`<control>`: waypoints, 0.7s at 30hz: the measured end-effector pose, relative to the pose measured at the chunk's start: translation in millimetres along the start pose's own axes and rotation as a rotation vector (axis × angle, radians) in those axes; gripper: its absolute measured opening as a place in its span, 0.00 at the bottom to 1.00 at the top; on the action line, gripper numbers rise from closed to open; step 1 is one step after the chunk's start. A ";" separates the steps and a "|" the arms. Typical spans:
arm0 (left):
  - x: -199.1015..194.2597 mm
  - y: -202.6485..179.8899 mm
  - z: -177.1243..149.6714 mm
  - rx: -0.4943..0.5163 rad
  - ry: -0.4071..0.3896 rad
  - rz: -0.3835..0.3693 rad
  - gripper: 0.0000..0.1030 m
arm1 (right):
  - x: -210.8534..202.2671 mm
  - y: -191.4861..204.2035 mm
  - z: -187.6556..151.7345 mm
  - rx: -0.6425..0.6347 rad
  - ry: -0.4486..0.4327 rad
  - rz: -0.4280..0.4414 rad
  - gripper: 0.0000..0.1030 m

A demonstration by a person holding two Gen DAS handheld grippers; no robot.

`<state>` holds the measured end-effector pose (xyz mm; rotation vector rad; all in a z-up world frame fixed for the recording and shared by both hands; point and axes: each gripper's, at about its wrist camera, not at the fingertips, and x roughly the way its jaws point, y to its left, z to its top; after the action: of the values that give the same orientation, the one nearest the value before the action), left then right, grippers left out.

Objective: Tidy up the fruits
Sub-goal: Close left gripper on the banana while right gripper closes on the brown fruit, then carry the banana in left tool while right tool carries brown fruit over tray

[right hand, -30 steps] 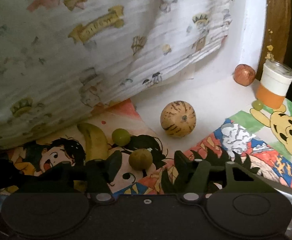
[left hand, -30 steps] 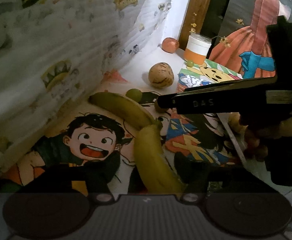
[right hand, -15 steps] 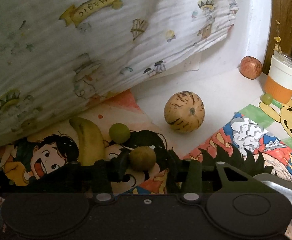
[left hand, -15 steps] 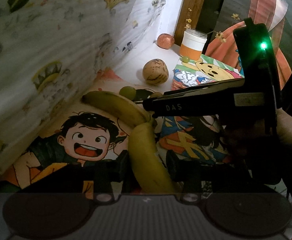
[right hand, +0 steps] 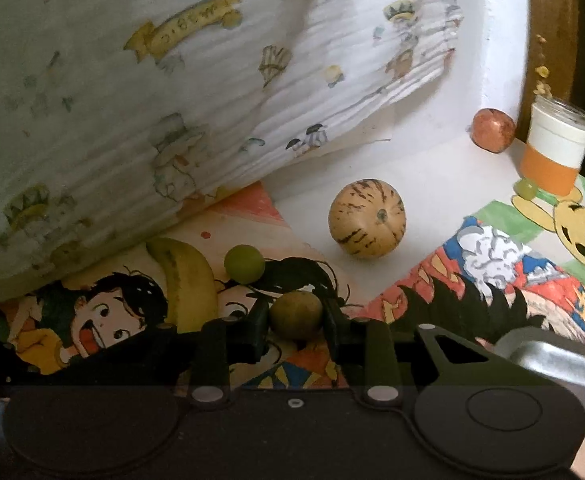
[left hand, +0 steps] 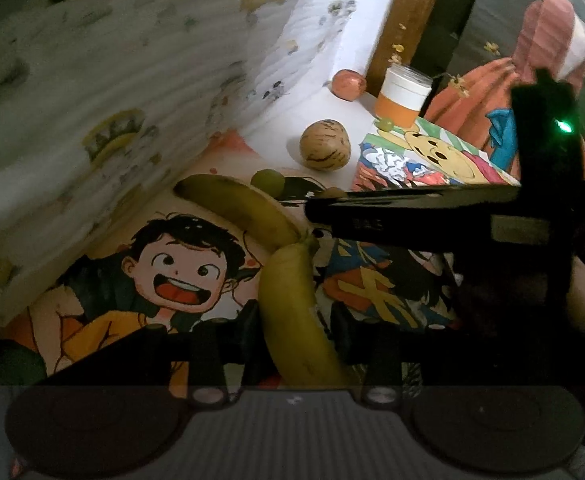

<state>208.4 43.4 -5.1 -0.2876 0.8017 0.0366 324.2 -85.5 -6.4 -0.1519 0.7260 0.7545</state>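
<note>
Left gripper [left hand: 292, 320]: jaws closing on a banana [left hand: 292, 312], long axis running straight out between them. Right gripper [right hand: 294, 316]: jaws closing on a small round green fruit [right hand: 295, 315], pads at its sides. Beyond: second banana [right hand: 186, 276], grape [right hand: 244, 263], striped melon [right hand: 366, 218], apple [right hand: 492, 130], jar [right hand: 554, 146]. Lift path seems clear.

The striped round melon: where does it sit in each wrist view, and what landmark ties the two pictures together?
Left wrist: the striped melon is above centre, on the white surface, beyond the bananas.
Right wrist: it sits right of centre, on the same white surface, beyond the small brownish fruit.
Shared landmark: the orange-and-white jar, farther back and to the right of the melon in both views.
</note>
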 end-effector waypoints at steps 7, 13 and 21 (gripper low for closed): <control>-10.3 0.6 -2.7 -0.031 0.001 -0.004 0.37 | -32.5 1.7 -15.9 0.064 -0.022 -0.008 0.30; -21.4 -3.6 -9.6 -0.057 0.007 -0.012 0.36 | -66.8 4.7 -29.9 0.113 -0.061 -0.013 0.30; -44.1 -12.1 -9.5 -0.061 -0.028 -0.026 0.34 | -115.8 2.1 -52.3 0.188 -0.120 -0.046 0.31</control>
<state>172.7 32.5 23.0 -0.3547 0.7702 0.0405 236.3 -169.6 30.0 0.0466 0.6730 0.6426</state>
